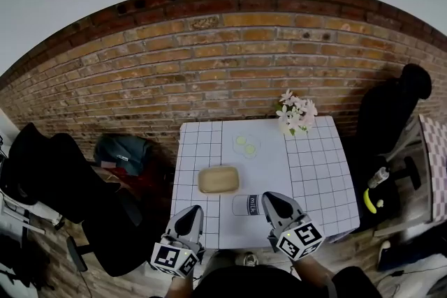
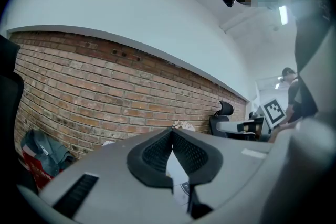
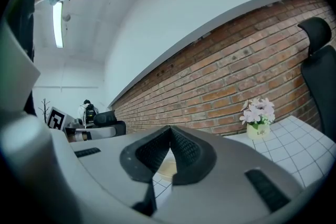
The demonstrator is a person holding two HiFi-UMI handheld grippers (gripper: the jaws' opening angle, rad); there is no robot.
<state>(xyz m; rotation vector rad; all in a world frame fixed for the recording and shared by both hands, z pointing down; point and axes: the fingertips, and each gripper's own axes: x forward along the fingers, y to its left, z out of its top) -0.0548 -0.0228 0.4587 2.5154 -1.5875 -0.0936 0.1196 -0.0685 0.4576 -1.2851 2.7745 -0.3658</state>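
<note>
Both grippers are parked at the near edge of the table (image 1: pixel 318 181), at about 6 o'clock on its checked white top. The left gripper (image 1: pixel 188 218) is seen with its claw pressed together: in the left gripper view the two dark pads (image 2: pixel 152 153) meet at the tips and nothing is pinched between them. Same story for the right gripper (image 3: pixel 170 131), tips closed on each other and empty.

A white cup (image 1: pixel 246 204) with a dark label is lying on its side at the front of the table. It's found at roughly 9 o'clock from the right gripper's tip and just beside it (whether they actually touch can't be made out). The left gripper is further off, with the cup at its 2 o'clock.

A shallow wooden bowl (image 1: pixel 218 179) is set mid-table, at about 11 o'clock from the cup and close to it. A clear plate (image 1: pixel 246 145) with a couple of green slices is placed beyond the bowl, at its 1 o'clock. A small pot of flowers (image 1: pixel 297 115) is stood at the table's far right corner, 1 o'clock overall.

A brick wall (image 1: pixel 209 59) is behind the table. A black chair (image 1: pixel 391 115) is seen at 3 o'clock and a teal bag (image 1: pixel 122 150) on the floor at 9 o'clock.
</note>
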